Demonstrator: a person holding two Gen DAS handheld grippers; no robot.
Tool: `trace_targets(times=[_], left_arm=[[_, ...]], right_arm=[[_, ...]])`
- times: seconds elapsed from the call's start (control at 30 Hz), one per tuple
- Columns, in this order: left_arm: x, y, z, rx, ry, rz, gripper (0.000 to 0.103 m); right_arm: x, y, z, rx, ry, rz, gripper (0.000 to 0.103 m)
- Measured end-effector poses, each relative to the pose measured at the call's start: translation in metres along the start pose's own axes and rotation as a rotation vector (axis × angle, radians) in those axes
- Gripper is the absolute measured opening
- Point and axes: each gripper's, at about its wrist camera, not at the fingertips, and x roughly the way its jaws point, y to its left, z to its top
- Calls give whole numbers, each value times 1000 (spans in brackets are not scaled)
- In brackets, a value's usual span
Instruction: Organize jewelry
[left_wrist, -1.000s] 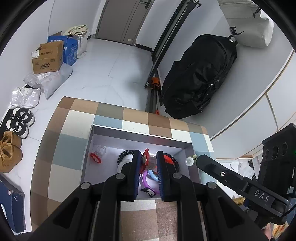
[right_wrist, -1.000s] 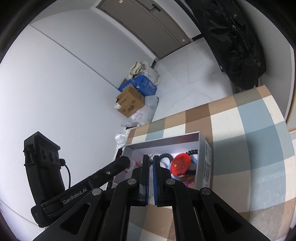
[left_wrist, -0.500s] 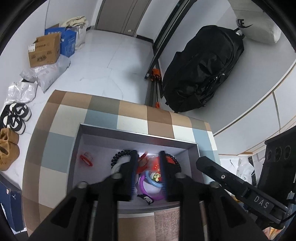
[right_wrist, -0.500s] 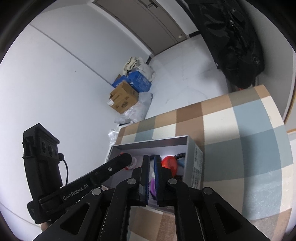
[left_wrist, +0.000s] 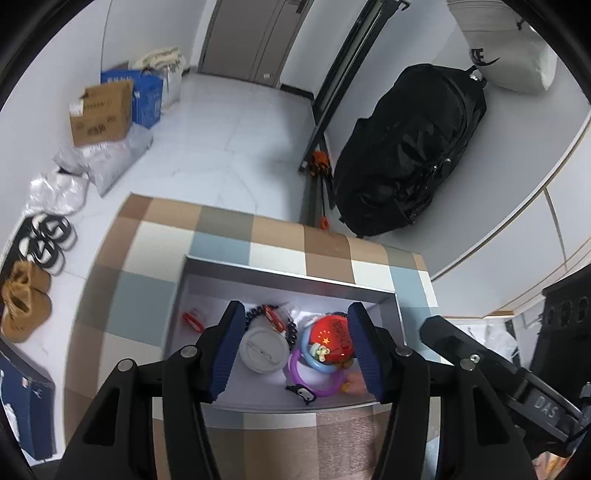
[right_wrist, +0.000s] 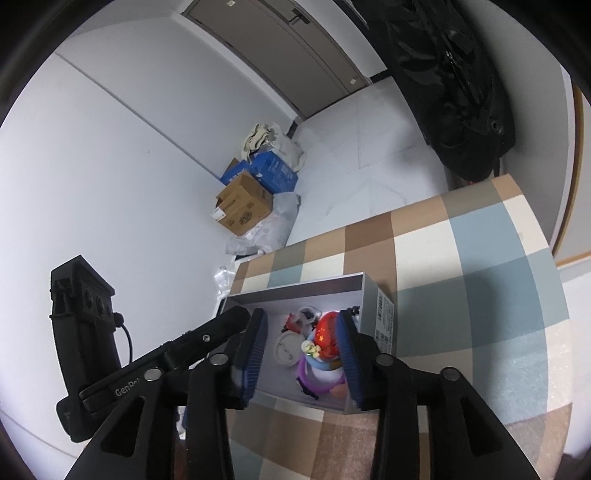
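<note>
Checked tablecloth (left_wrist: 147, 291) bears a grey box (left_wrist: 288, 275) near tiled floor (left_wrist: 236, 155).

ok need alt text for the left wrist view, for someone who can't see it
The open left gripper hangs over a grey box on a checked tablecloth. The box holds a white round badge, a red badge, a purple ring and black beads. A black bag leans on the wall beyond.
</note>
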Motion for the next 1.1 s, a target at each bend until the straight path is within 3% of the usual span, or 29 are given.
trace_targets(times=[0.07,0.27,0.33,0.4,0.6,0.7,1.1], left_arm=[[-6,-1,-1,10,-32,18,65],[-23,-7,-4,50,-95,51,69],[-28,-9,-7,65,-119,77,79],[-35,-10,-9,75,-155,101,83],[-47,-11,-16,89,-203,137,85],[-51,-9,-21,93,-220,158,91],[-69,-6,-44,90,-278,199,92]], right_arm=[[-4,4,-1,-26,-15,-6,52],[-17,16,-6,-101,-57,-25,69],[-21,20,-9,-131,-77,-35,74],[-26,24,-12,-155,-93,-45,79],[-40,30,-20,-198,-134,-67,90],[-47,33,-25,-217,-163,-82,97],[-65,43,-49,-311,-227,-132,103]])
